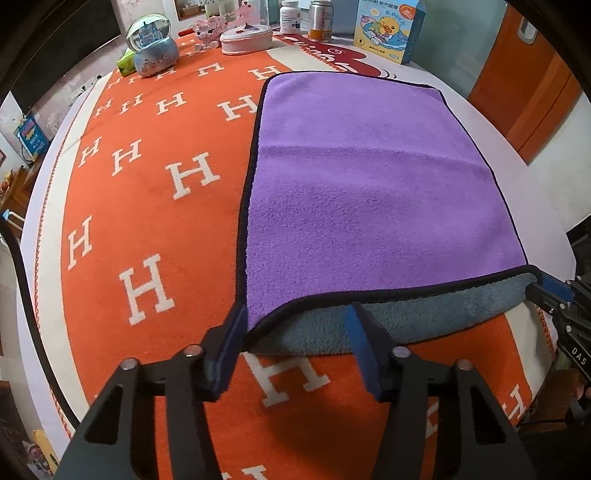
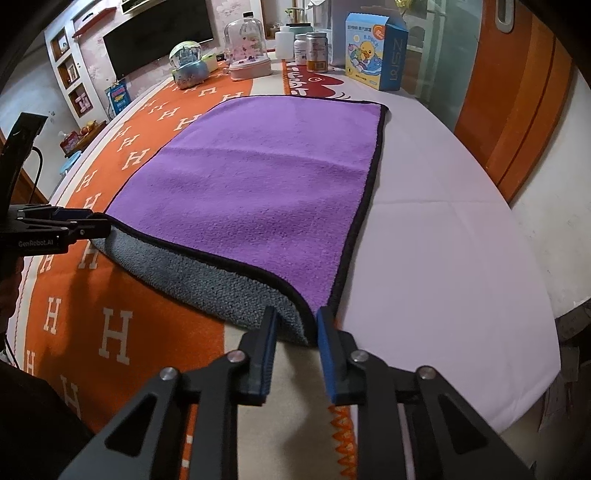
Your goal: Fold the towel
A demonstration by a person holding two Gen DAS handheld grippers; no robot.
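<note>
A purple towel (image 1: 362, 177) with black trim and a grey underside lies flat on the table; it also shows in the right wrist view (image 2: 258, 184). Its near edge is lifted, showing the grey side (image 1: 388, 321). My left gripper (image 1: 295, 332) is open, its jaws on either side of the near left corner. My right gripper (image 2: 295, 332) is open around the near right corner. The right gripper shows at the right edge of the left wrist view (image 1: 554, 295); the left gripper shows at the left of the right wrist view (image 2: 74, 225).
An orange cloth with white H letters (image 1: 147, 184) covers the table's left part, white cloth (image 2: 443, 240) the right. At the far edge stand a snow globe (image 1: 151, 48), a pink box (image 1: 245, 38), bottles (image 1: 319, 18) and a duck carton (image 1: 388, 29).
</note>
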